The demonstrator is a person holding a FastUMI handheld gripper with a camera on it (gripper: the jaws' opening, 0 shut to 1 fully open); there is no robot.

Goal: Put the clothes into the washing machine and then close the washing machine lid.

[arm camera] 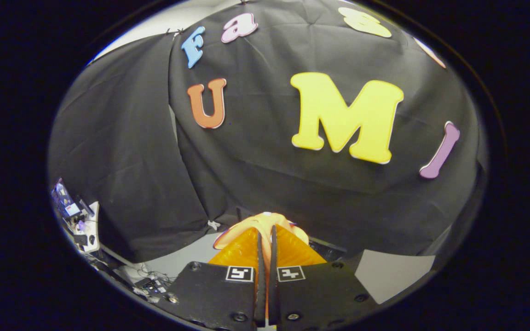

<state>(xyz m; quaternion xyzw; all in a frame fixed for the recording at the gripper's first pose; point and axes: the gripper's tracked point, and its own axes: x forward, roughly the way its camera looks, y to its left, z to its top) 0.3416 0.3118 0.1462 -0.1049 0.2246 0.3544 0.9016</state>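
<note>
Right, my gripper (266, 230) is raised toward the black cloth wall (256, 174) of the booth, and its two fingers (246, 250) are drawn in narrow, nearly touching along their length. Pinched in that thin slot is a soft piece of clothing in pale yellow-orange fabric with a bit of pink at its edge (265, 219); it bulges out just past the fingertips and both fingers press on it from either side. How much of the cloth hangs below the fingers I cannot tell, since the gripper's body hides that.

Beyond the garment the black cloth wall rises and drapes in folds. Off to the left of the fingers, low down against the wall's foot, sits a cluttered bench with small devices and cables (78, 220), well apart from the garment. More tangled cables and small electronics (152, 285) lie on the pale floor (187, 259) just left of the gripper. To the right of the fingers a pale flat surface (391, 276) shows beneath the cloth's hem.
</note>
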